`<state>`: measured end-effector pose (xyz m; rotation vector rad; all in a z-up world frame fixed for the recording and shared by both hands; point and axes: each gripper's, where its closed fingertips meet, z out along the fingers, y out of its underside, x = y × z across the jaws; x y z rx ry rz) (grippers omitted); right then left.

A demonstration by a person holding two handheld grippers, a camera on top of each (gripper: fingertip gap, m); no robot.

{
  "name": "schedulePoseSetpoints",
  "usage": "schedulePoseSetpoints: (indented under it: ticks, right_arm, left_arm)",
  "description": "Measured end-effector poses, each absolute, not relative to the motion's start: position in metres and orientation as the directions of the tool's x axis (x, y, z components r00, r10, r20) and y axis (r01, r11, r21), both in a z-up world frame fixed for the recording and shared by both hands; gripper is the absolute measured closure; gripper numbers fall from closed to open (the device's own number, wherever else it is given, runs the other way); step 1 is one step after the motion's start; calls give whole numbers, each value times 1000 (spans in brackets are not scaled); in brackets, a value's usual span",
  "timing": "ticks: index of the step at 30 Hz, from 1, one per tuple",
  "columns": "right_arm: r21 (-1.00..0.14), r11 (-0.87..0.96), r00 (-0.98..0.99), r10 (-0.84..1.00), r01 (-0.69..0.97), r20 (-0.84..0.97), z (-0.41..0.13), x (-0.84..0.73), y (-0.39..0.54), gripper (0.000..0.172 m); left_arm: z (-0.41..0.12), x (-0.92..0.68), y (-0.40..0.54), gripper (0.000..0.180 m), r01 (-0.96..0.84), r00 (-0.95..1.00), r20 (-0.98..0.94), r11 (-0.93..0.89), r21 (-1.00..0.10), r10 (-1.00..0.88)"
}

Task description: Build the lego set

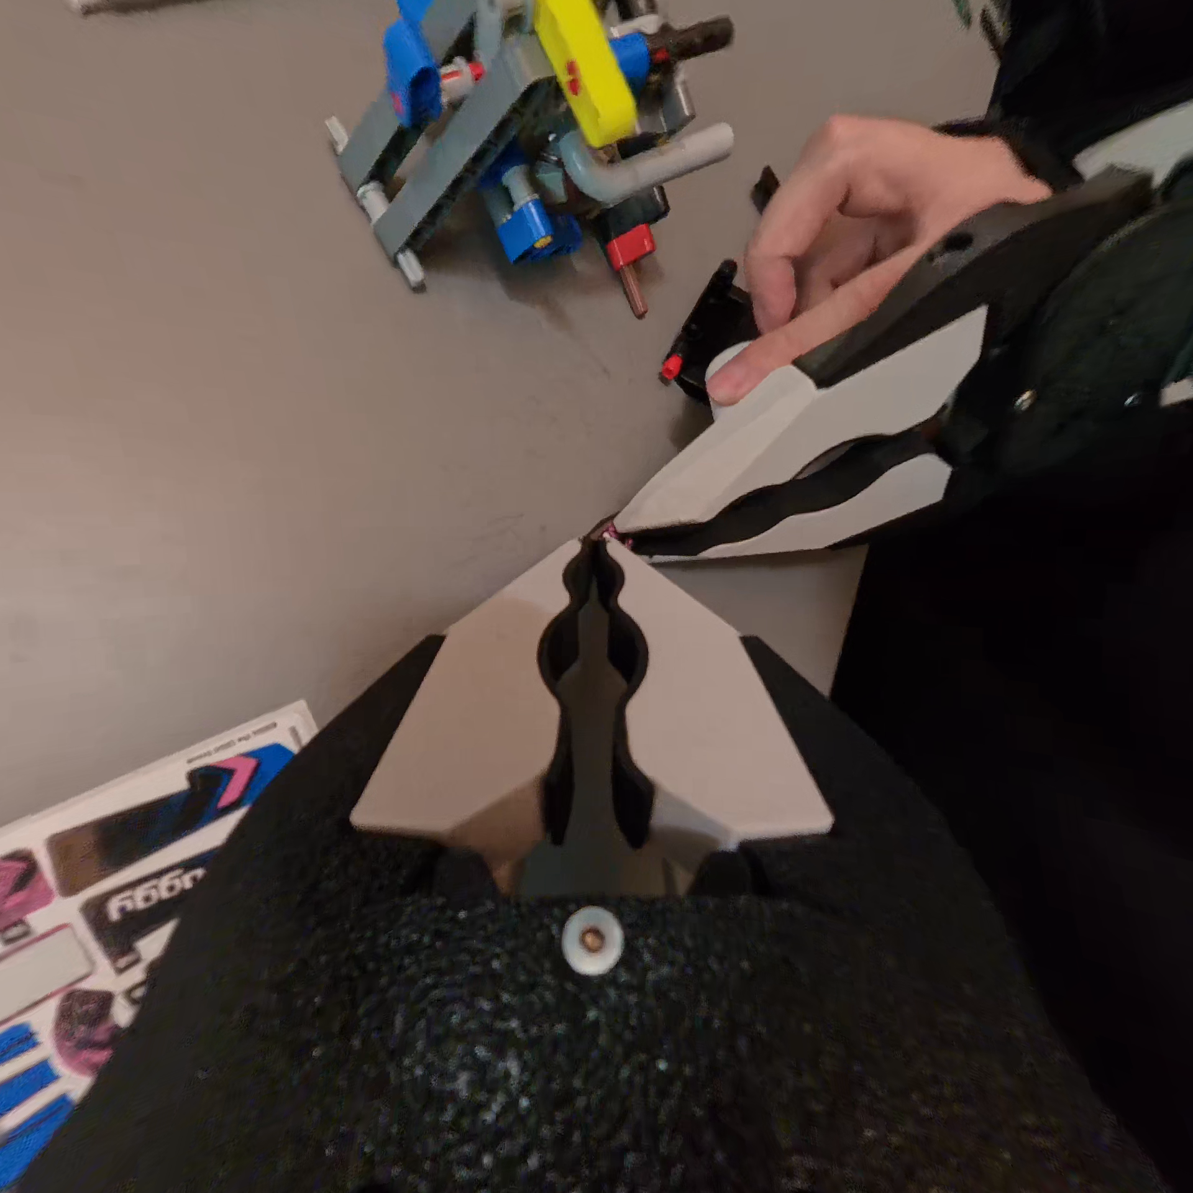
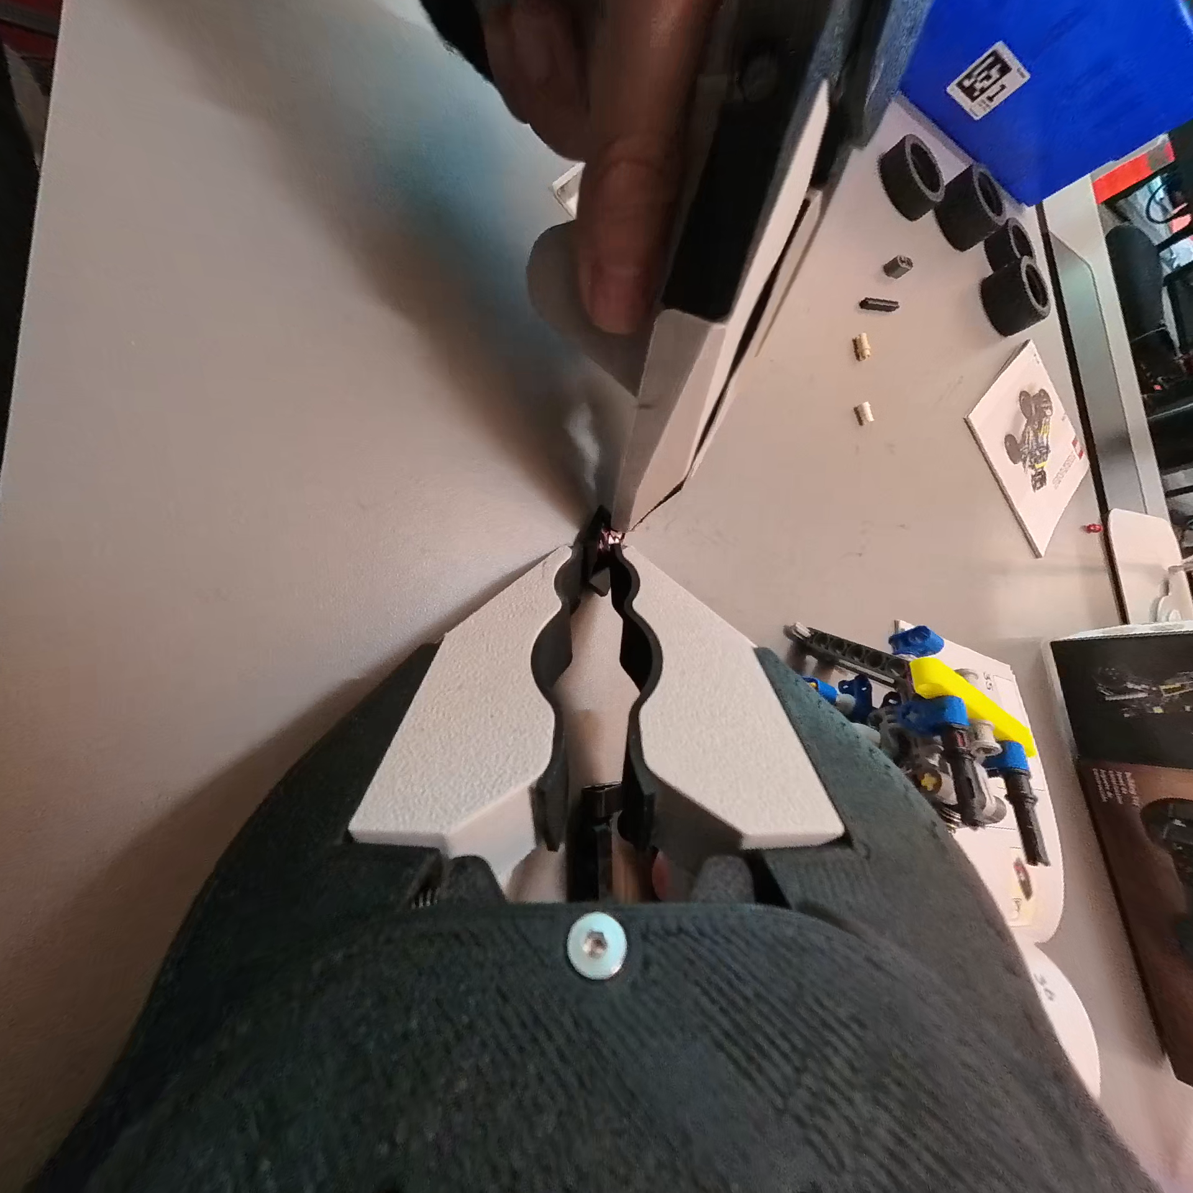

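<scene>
My right gripper (image 2: 597,556) is shut on a small black piece (image 2: 595,571) at its fingertips, above the pale table (image 2: 258,387). My left gripper (image 1: 597,547) is shut. Its tips pinch a tiny pink sticker (image 1: 611,533) and meet the right gripper (image 1: 623,534) tip to tip. In the right wrist view the left gripper (image 2: 625,521) comes down from above, and the pink sticker (image 2: 610,536) lies against the black piece. A hand (image 1: 839,245) grips the right gripper's body.
A grey, blue and yellow brick model (image 1: 516,129) lies farther off, also in the right wrist view (image 2: 936,729). A sticker sheet (image 1: 129,904) lies at the lower left. Black tyres (image 2: 968,206), small pins (image 2: 862,413), a booklet (image 2: 1026,452) and a blue box (image 2: 1065,84) lie to the right. Both grippers' tips are close together, under 4 cm apart.
</scene>
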<state>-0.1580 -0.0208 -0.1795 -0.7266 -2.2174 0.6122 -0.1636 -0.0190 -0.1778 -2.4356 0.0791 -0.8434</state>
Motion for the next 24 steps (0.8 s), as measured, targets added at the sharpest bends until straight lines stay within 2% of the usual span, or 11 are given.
schedulePoseSetpoints:
  ticks: [5,8,12,13,15,18,20,24]
  right_arm:
    - [-584,756,-586,627,297,513,-179,-158,-21,165]
    - [-570,769,-585,614,289,530,-179,-158,-22,165]
    - [-568,774,-571,609,278,550,-179,-157,-22,166]
    - [-575,770,-569,614,278,548,-179,-157,-22,166]
    - [-556,785,-579,596,274,556,-179,-155,-23,166]
    - [-541,798,-569,583,266,581,-179,-156,-23,167]
    - [-540,805,-560,573,246,599,-179,-155,-23,167]
    - [-543,805,-543,574,238,613,-178,-155,-23,167]
  left_arm:
    - [-176,-163,-21,180,273,684,715,-856,-439,-148]
    - [-179,-167,-21,180,290,685,718,-857,-426,-125]
    - [-179,-193,-18,180,240,802,580,-815,-527,-139]
    - [-178,-194,-19,175,223,818,555,-808,-545,-149]
    - [-172,-198,-14,151,196,862,480,-766,-612,-163]
    - [-159,-189,-9,154,103,894,373,-694,-712,-250]
    - [-160,-183,-9,162,55,909,321,-687,-725,-266]
    - [-166,-174,-10,163,-12,920,257,-676,-737,-296]
